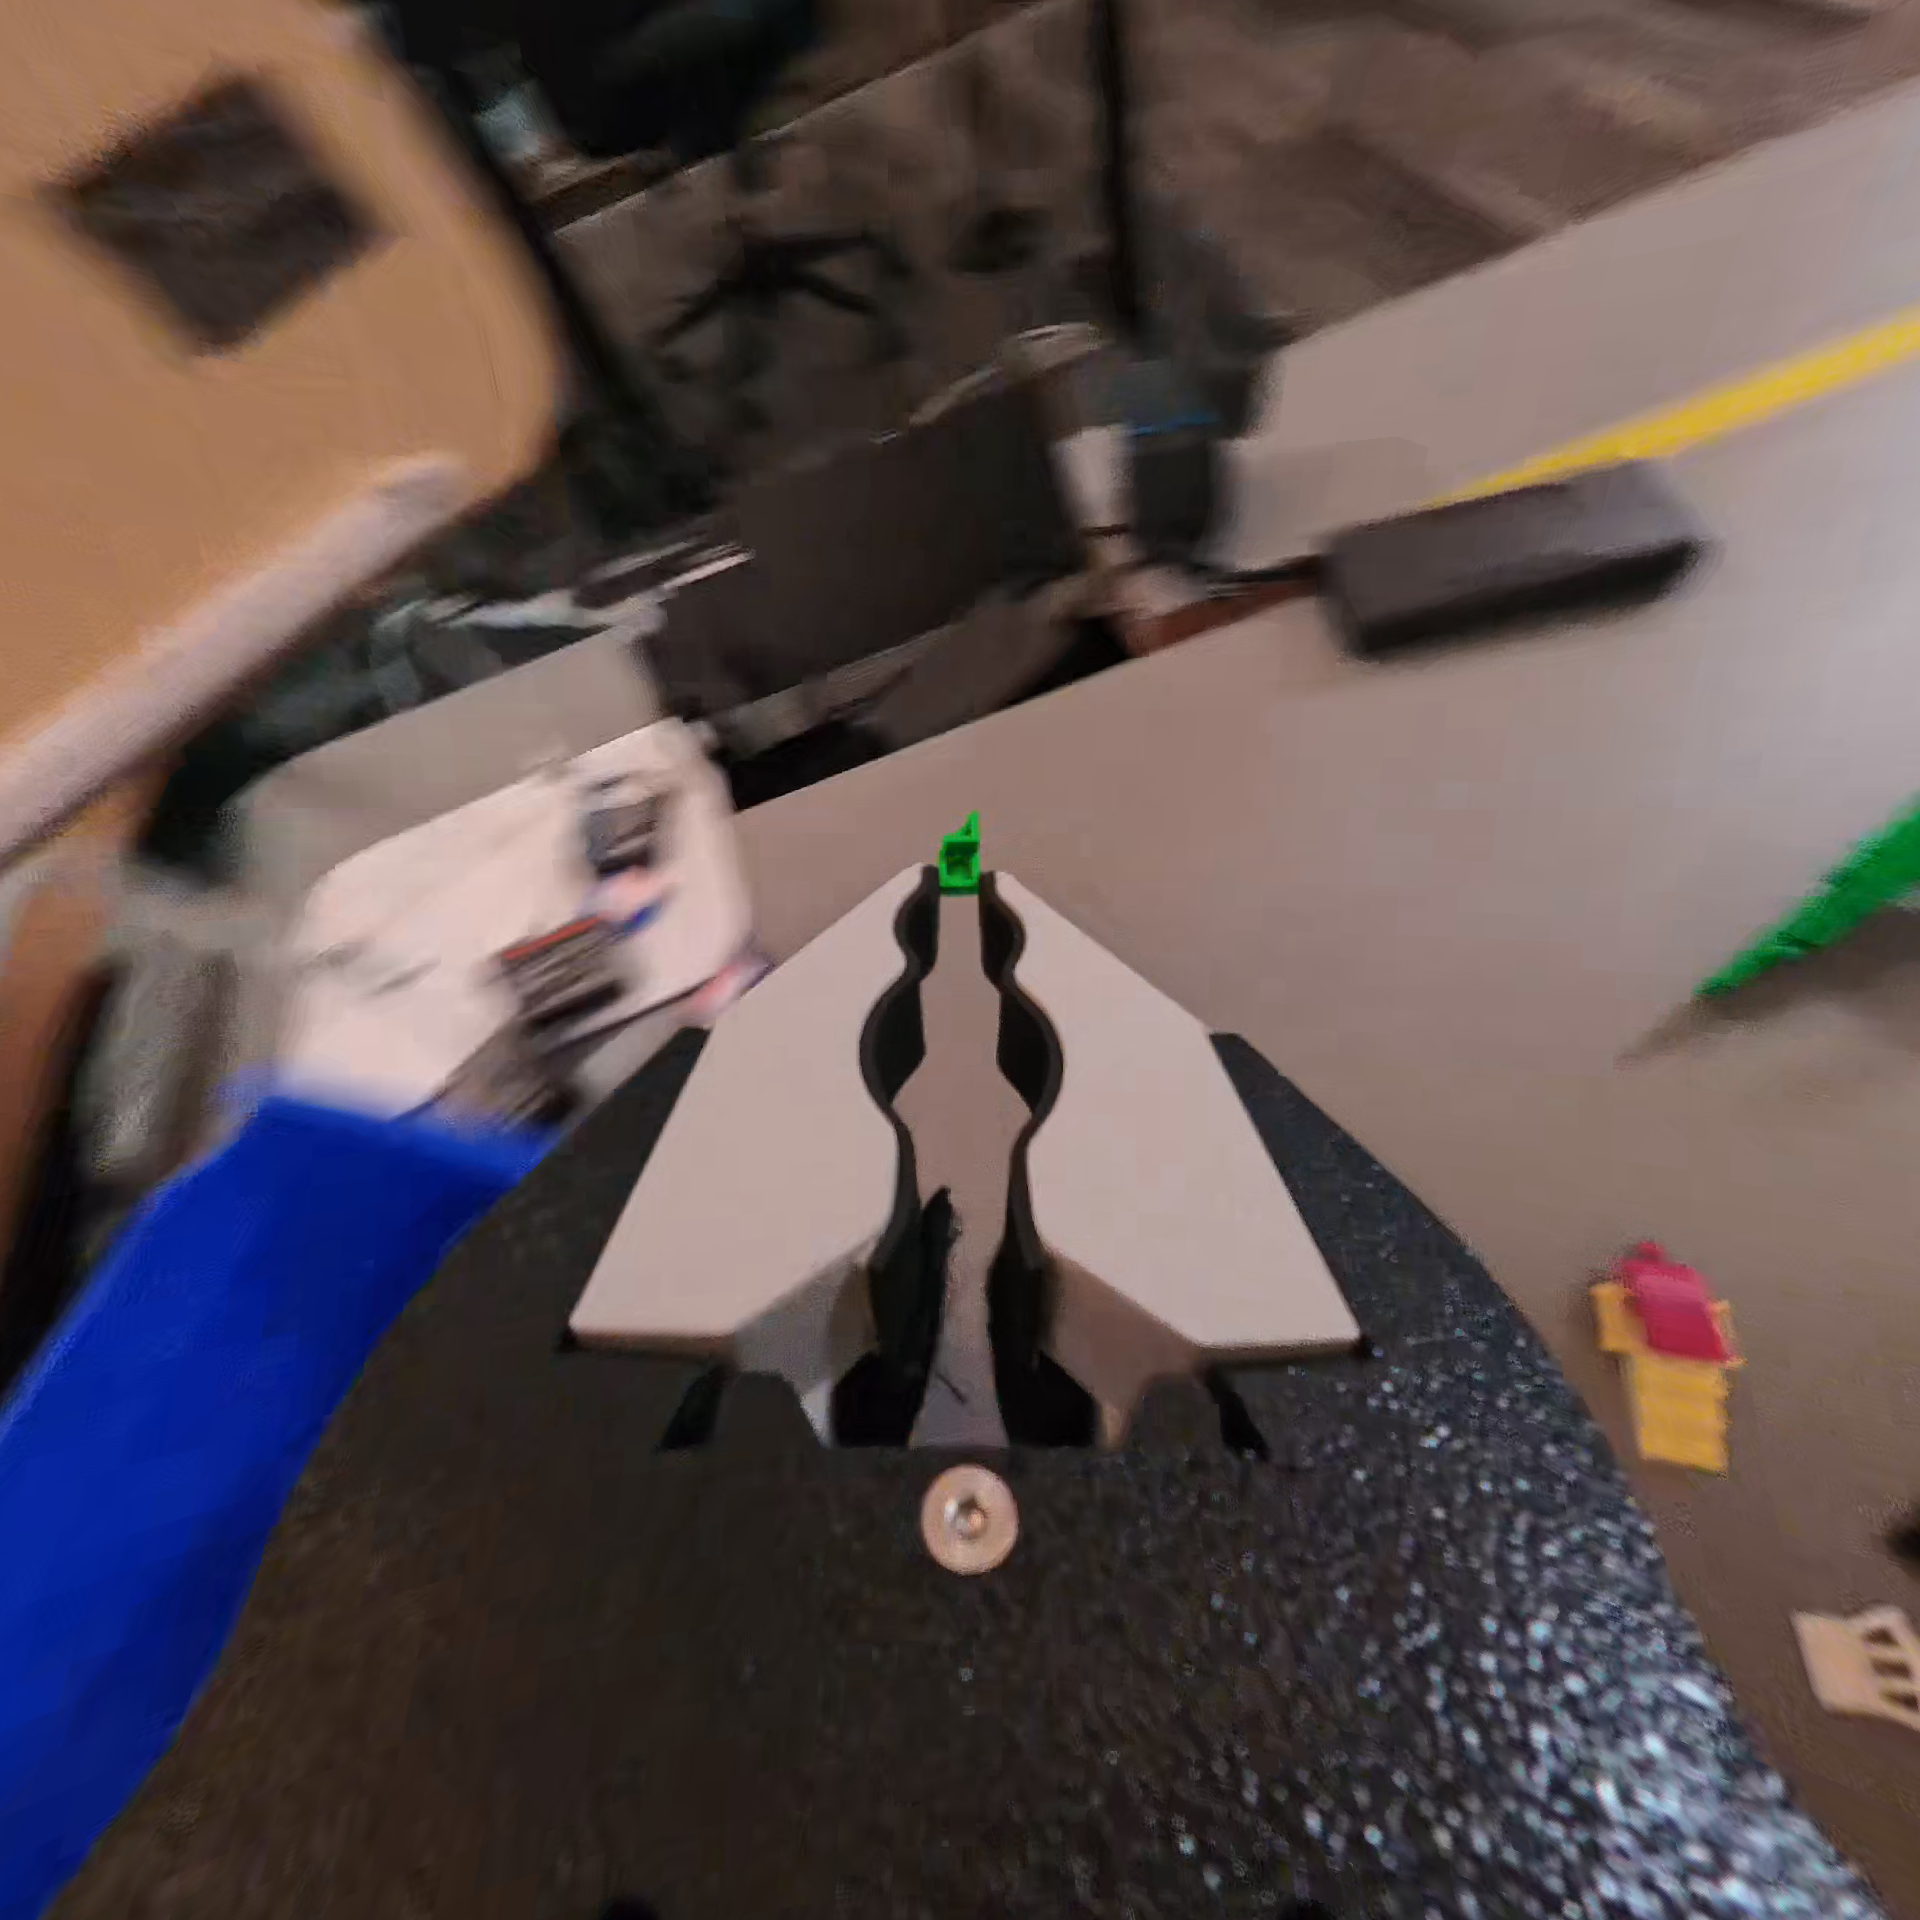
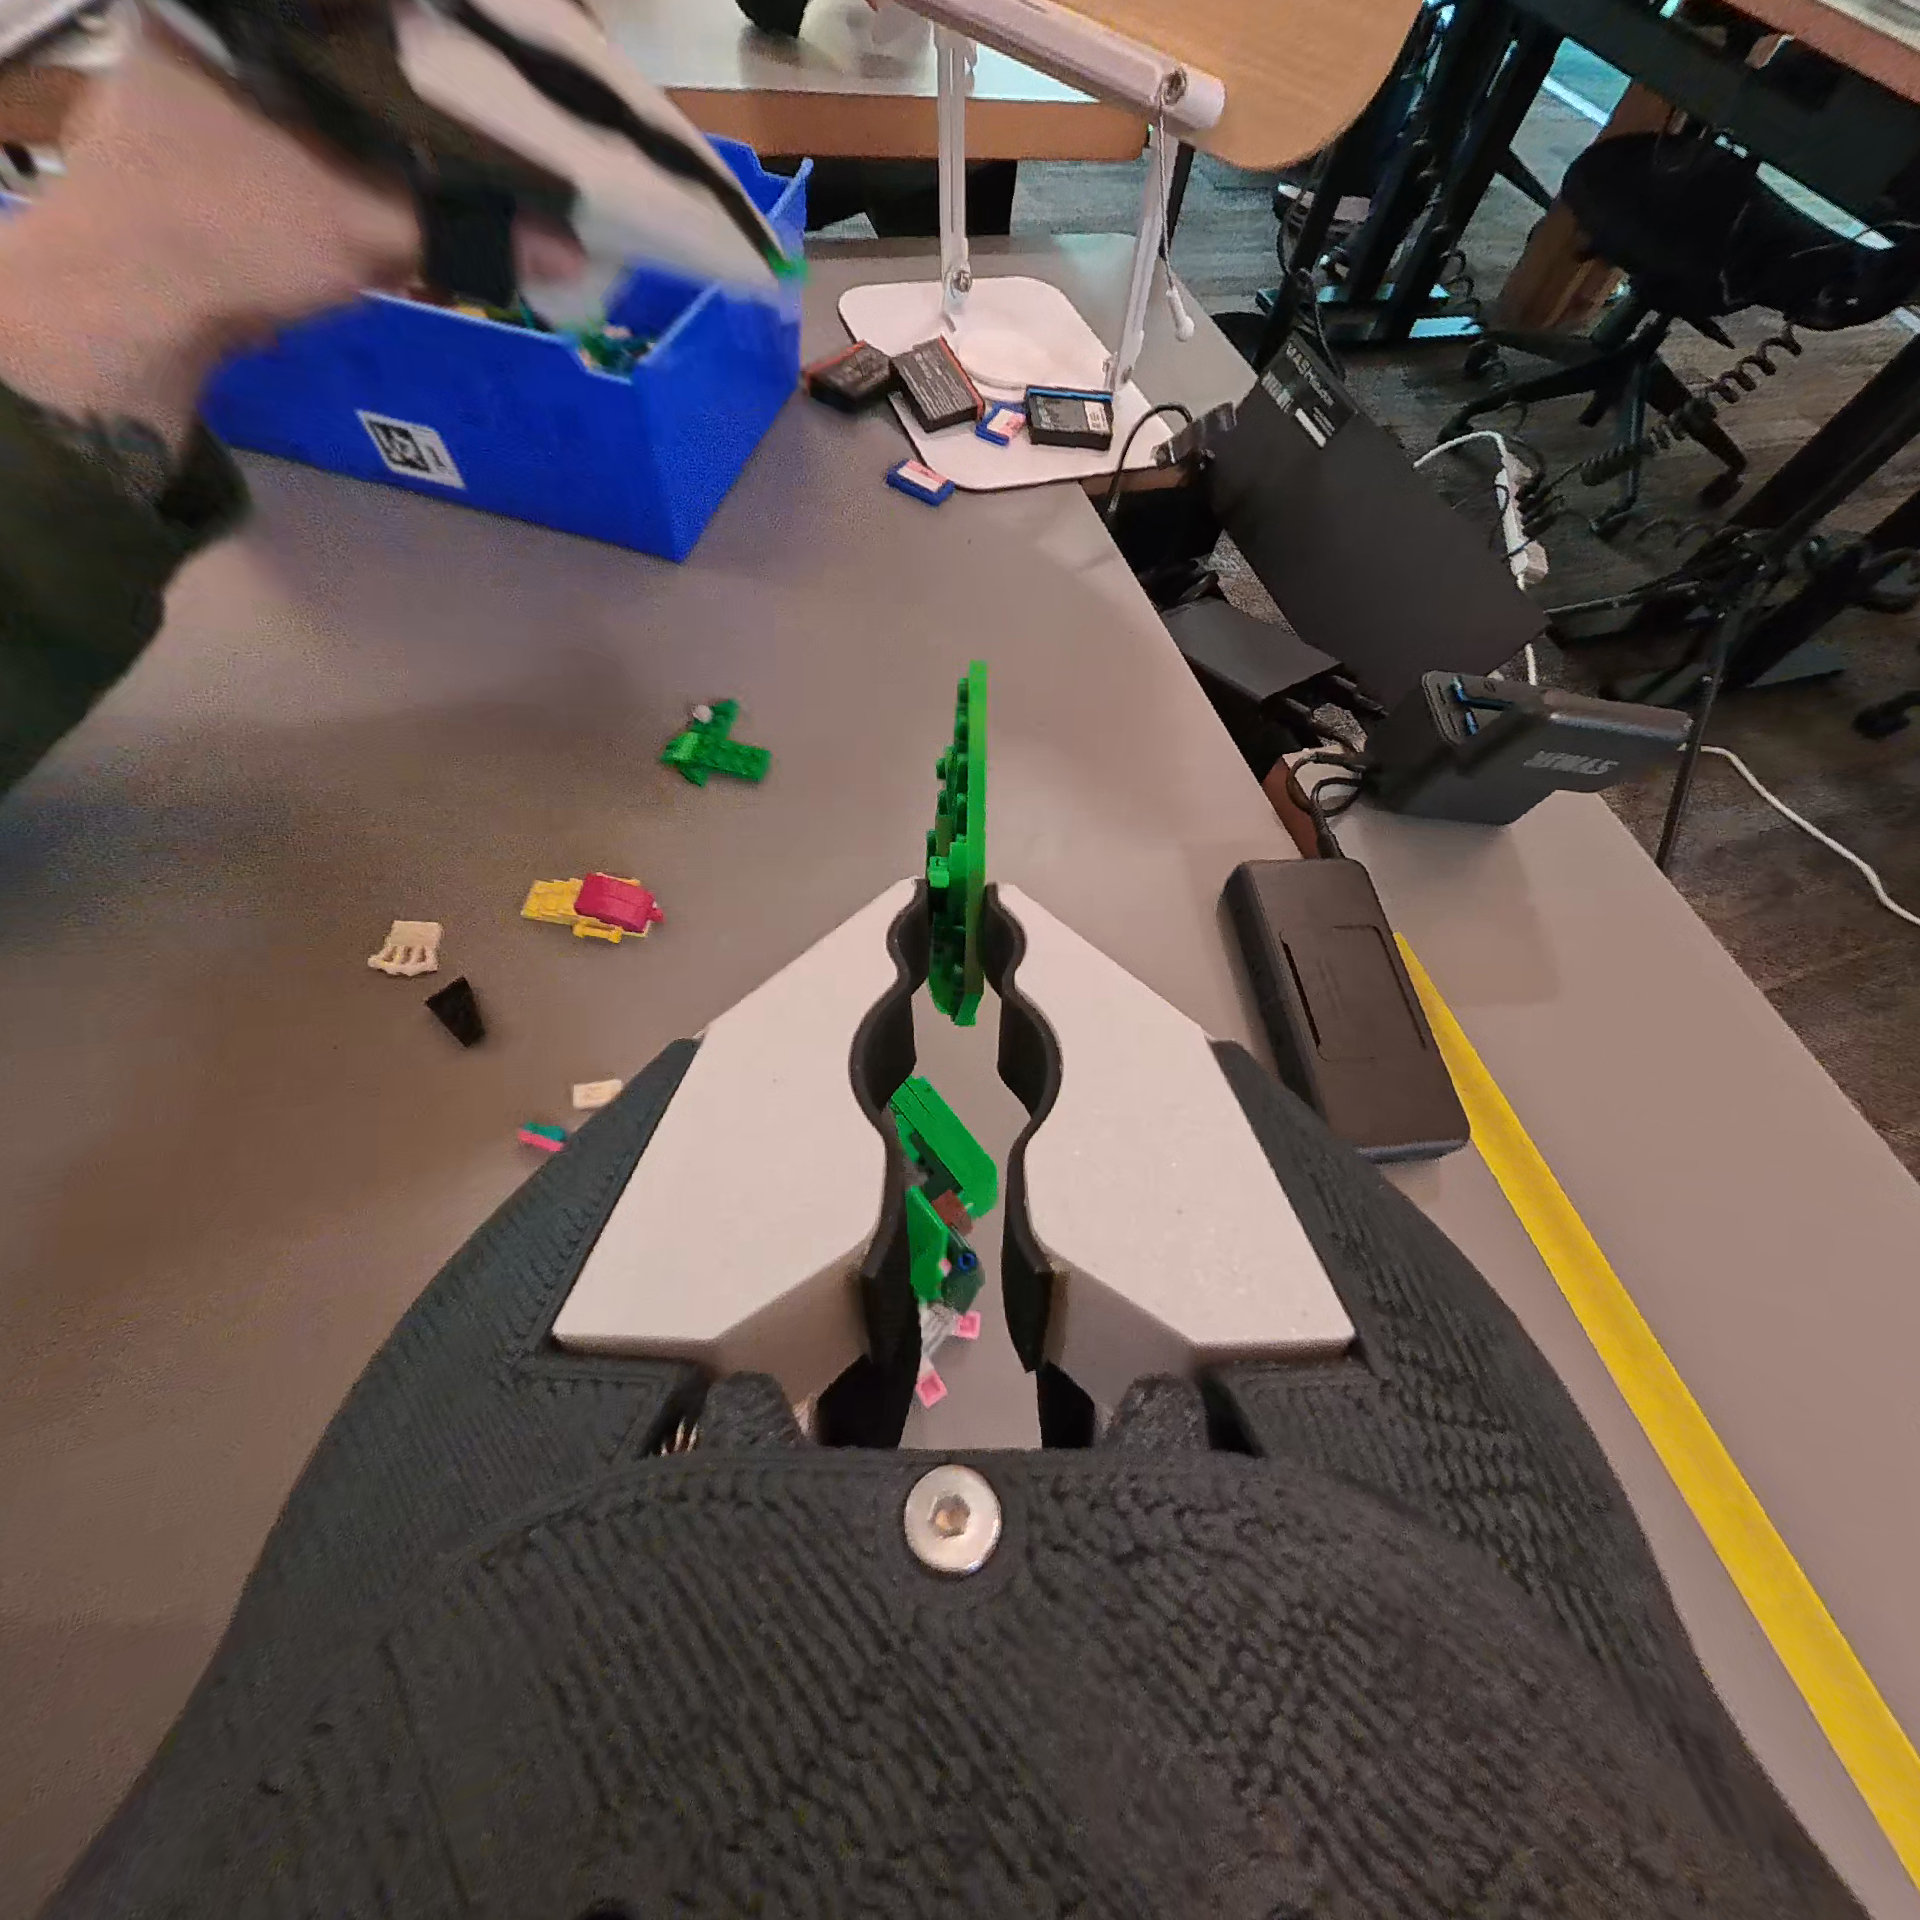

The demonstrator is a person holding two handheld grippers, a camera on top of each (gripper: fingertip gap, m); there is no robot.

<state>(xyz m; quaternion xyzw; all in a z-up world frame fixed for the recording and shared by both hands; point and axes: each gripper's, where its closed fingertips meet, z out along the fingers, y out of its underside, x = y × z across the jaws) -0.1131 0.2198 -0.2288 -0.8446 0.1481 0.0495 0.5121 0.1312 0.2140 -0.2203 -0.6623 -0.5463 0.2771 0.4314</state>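
Observation:
My left gripper point(image 1: 958, 881) is shut on a small green brick piece point(image 1: 960, 858), held above the grey table; its view is motion-blurred. In the right wrist view the left gripper point(image 2: 781, 262) is a blur above the blue bin point(image 2: 520, 416). My right gripper point(image 2: 958, 902) is shut on a green plate point(image 2: 964, 831) with green bricks on it, held on edge above the table. That plate also shows at the right edge of the left wrist view point(image 1: 1829, 914). More green, brown and pink bricks point(image 2: 940, 1195) lie below, between my fingers.
Loose pieces lie on the table point(image 2: 416, 675): a green cluster point(image 2: 715, 746), a yellow and red piece point(image 2: 592, 906), a cream piece point(image 2: 405, 948), a black wedge point(image 2: 457, 1010). A black box point(image 2: 1340, 1018) sits by yellow tape point(image 2: 1621, 1309). A white lamp base point(image 2: 997, 374) with small dark packs stands behind.

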